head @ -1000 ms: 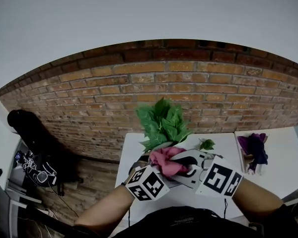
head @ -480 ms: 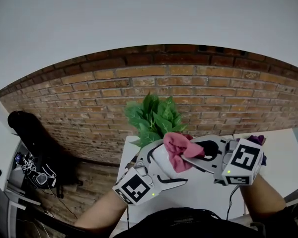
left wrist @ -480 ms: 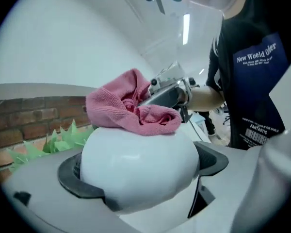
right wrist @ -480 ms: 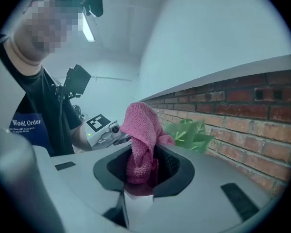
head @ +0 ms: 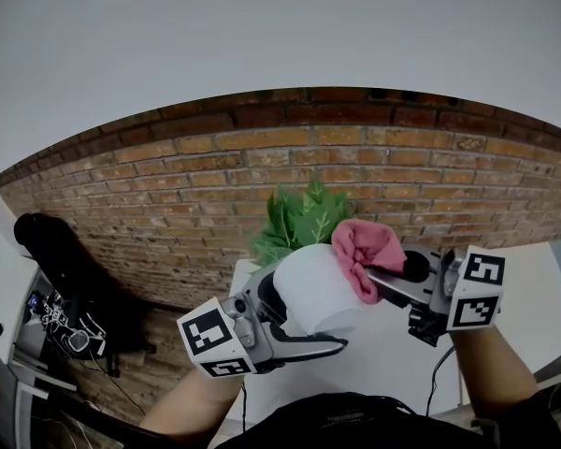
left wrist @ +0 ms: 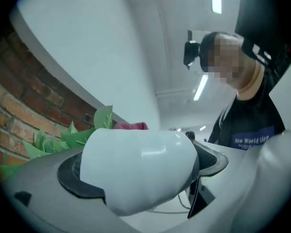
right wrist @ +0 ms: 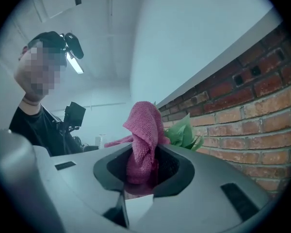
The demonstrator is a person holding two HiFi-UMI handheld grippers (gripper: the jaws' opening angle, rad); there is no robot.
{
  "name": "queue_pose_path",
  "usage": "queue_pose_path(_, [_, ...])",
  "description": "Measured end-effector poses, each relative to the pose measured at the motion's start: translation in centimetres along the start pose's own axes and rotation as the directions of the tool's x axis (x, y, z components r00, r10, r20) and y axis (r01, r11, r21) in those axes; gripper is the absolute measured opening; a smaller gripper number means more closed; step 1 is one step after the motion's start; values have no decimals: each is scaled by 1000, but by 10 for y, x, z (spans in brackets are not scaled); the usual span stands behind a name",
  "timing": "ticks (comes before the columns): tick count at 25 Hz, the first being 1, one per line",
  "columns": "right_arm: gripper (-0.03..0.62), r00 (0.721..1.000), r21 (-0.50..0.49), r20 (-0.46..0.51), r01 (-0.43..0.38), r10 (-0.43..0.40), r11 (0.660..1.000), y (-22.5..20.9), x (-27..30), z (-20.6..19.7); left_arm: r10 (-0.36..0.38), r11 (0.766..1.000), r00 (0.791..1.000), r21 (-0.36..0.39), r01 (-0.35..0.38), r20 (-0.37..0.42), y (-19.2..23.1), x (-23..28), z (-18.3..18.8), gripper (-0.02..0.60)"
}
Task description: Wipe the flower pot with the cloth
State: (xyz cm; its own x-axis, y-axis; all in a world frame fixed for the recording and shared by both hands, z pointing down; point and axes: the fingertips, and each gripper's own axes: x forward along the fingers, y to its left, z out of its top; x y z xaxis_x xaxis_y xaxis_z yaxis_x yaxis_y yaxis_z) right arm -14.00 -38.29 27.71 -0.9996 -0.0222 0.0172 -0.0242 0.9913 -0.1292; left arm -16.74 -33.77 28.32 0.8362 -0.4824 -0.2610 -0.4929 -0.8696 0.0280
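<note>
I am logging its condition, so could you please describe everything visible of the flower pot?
The flower pot is glossy white, smooth and tapered, seemingly ceramic. It is tipped sideways off the table, clamped between the left gripper's jaws, its green leaves toward the brick wall. The pink cloth rests against its side.

Left gripper (head: 314, 309) and right gripper (head: 381, 275) are grey, black-padded.

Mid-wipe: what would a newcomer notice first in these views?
The white flower pot, tipped sideways, sits clamped in the left gripper at centre, its green leaves pointing toward the brick wall. The pink cloth, pinched in the right gripper, rests against the pot's upper right side.
</note>
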Motion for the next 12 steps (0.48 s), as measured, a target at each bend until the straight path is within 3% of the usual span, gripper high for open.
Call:
queue_pose_path(6, [83, 1000, -23, 11, 10, -10, 1000, 5, 4, 0, 23, 965, 976, -261, 36, 219, 20, -11, 28, 581])
queue_pose_path(12, [83, 999, -66, -42, 8, -11, 998, 15, 12, -11, 97, 919, 930, -390, 53, 354, 39, -18, 42, 581])
